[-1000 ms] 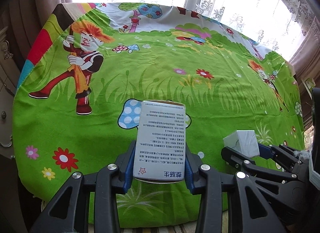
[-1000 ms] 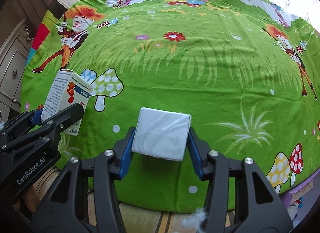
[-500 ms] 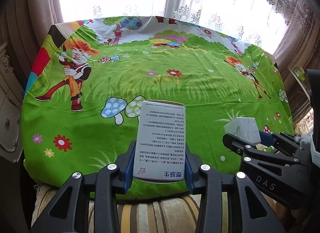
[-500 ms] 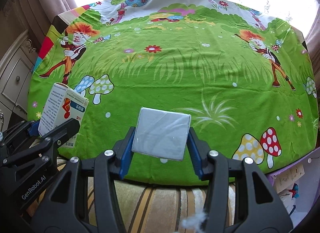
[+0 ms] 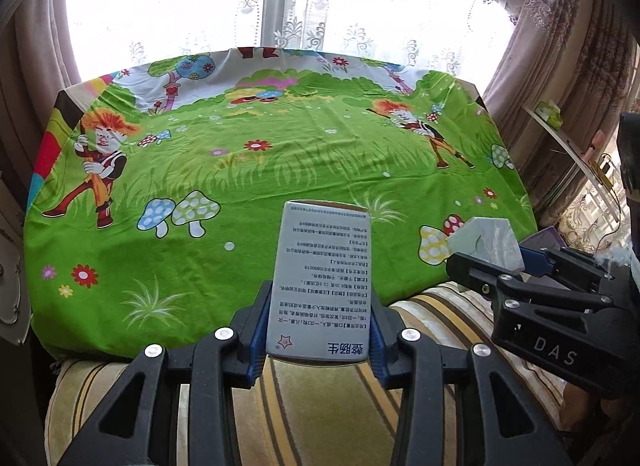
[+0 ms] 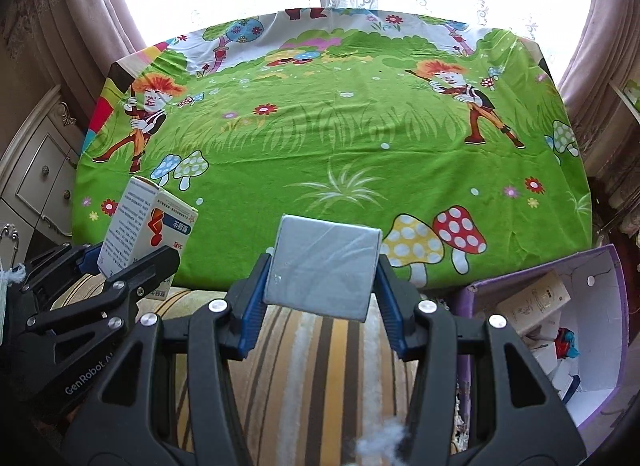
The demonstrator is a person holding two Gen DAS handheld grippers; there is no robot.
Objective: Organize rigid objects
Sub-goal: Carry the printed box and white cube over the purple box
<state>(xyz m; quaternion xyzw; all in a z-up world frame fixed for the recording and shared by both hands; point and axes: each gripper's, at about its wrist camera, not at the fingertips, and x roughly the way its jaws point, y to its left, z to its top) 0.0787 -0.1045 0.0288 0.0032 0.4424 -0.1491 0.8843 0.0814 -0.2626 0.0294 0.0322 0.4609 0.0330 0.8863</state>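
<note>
Now both grippers carry: the left gripper (image 5: 320, 340) clamps a medicine carton (image 5: 323, 282) between its fingers, the right gripper (image 6: 320, 302) a wrapped grey box (image 6: 325, 266). Next likely calls for lowering them into the purple bin (image 6: 616, 306) right of the fingers.

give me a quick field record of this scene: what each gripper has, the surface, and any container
left gripper: jaws shut on tall white cardboard medicine box with printed text
right gripper: jaws shut on squat grey plastic-wrapped box
surface: green cartoon-print cloth with mushrooms and flowers, nothing lying on it
container: purple open box at lower right, already holding several small cartons
below the grippers: striped yellow and brown cushion
backdrop: bright window with lace curtain
</note>
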